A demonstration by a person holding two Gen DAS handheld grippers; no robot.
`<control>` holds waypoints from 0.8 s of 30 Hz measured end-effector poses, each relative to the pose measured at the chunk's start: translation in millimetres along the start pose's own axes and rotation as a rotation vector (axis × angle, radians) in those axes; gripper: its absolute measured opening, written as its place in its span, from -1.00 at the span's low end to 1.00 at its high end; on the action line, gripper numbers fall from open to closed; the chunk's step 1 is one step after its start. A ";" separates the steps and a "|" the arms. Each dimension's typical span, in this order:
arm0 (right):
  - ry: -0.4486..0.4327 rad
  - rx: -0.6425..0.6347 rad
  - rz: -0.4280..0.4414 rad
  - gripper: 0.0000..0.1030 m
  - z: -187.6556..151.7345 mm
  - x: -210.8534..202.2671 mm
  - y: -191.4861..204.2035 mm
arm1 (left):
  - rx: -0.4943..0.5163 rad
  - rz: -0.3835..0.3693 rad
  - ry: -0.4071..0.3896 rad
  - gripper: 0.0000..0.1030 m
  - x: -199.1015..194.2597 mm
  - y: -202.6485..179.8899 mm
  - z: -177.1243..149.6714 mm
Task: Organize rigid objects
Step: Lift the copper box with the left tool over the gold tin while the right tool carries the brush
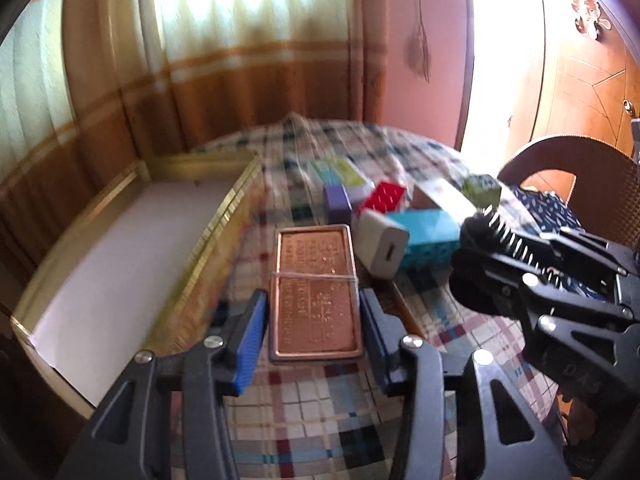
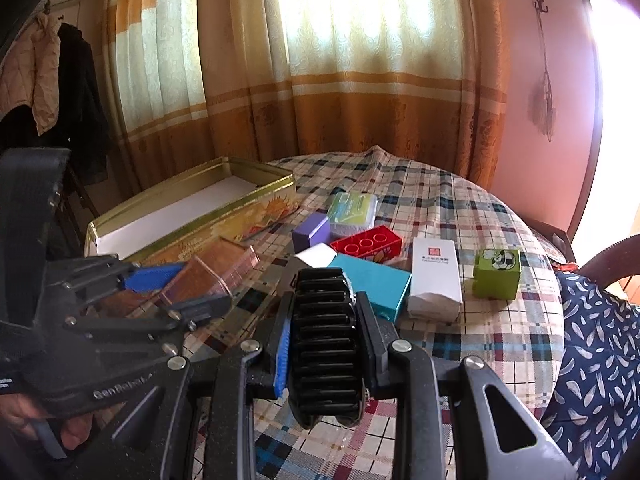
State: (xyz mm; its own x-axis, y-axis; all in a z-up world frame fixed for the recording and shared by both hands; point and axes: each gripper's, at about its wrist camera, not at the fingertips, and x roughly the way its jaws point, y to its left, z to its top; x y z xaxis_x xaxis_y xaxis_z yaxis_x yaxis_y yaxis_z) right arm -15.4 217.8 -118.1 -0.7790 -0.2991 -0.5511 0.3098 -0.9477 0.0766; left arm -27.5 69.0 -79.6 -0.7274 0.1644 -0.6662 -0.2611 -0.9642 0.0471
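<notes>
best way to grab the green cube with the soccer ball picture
Grip the green cube across its two flat side faces, coming from above. It stands alone and upright on the tablecloth, apart from the white box, so both sides look free for fingers.

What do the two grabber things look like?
Both are black plastic with triangle-shaped cut-outs and shiny silver screws. The left gripper has bright blue ridged pads on its fingers, and white lettering on its body. The right gripper has a blue pad too. No cables show.
</notes>
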 end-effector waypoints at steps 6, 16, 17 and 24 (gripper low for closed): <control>-0.006 -0.007 0.018 -0.41 0.9 -0.6 3.1 | -0.049 0.015 -0.056 -0.13 -6.5 13.0 5.7; -0.076 -0.017 0.038 -0.41 9.0 -7.6 10.3 | -0.094 0.037 -0.131 -0.13 -13.9 24.4 4.3; -0.084 -0.018 0.038 -0.41 9.1 -8.0 10.6 | -0.095 0.038 -0.135 -0.13 -14.1 24.5 4.3; -0.150 -0.038 0.009 -0.41 11.2 -6.7 9.2 | -0.097 0.061 -0.171 -0.13 -16.7 27.0 1.9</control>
State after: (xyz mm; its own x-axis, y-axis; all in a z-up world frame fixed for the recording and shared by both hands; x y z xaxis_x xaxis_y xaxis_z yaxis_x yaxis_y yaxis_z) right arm -13.4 209.9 -104.4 -0.8481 -0.3234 -0.4198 0.3350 -0.9410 0.0481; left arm -23.7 40.7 -65.8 -0.8391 0.1303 -0.5282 -0.1571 -0.9876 0.0061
